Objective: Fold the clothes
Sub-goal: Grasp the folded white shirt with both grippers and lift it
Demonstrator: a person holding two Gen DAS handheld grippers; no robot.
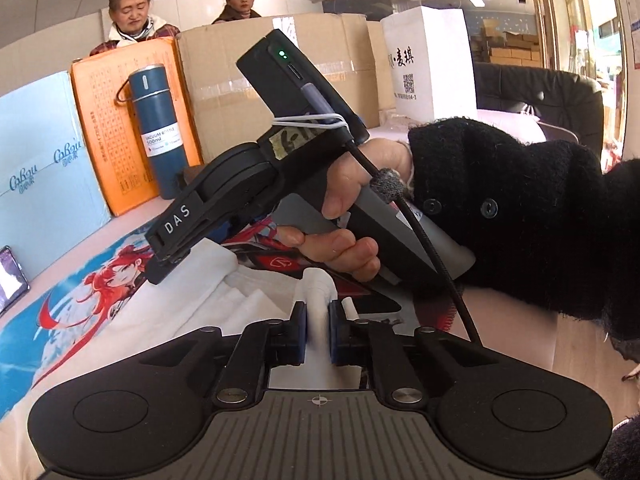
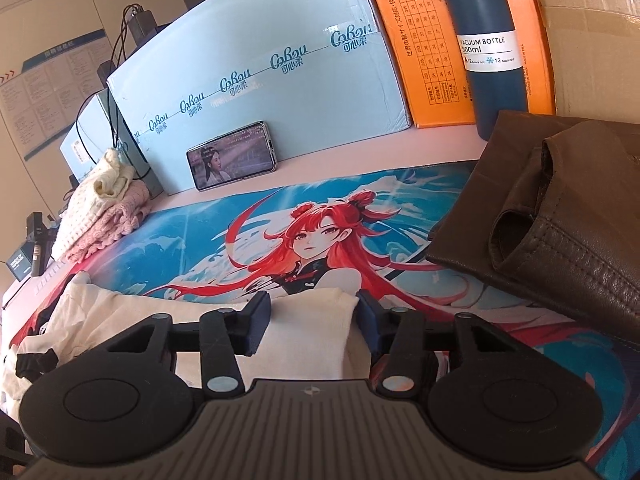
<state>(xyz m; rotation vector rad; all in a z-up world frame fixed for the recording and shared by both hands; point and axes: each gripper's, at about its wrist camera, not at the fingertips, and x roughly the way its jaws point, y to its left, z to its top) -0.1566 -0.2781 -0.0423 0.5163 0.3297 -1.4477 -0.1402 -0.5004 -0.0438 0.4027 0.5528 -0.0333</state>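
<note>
White garment [image 1: 318,292] pinched in left gripper [image 1: 318,330]; right gripper [image 2: 314,320] half-open astride it.

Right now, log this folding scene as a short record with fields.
garment: white garment on the printed desk mat
left gripper: shut on a pinched fold of the white garment
right gripper: jaws astride a garment corner, pads not clearly pressing
beside: brown leather jacket, folded
behind: blue vacuum bottle, phone
</note>
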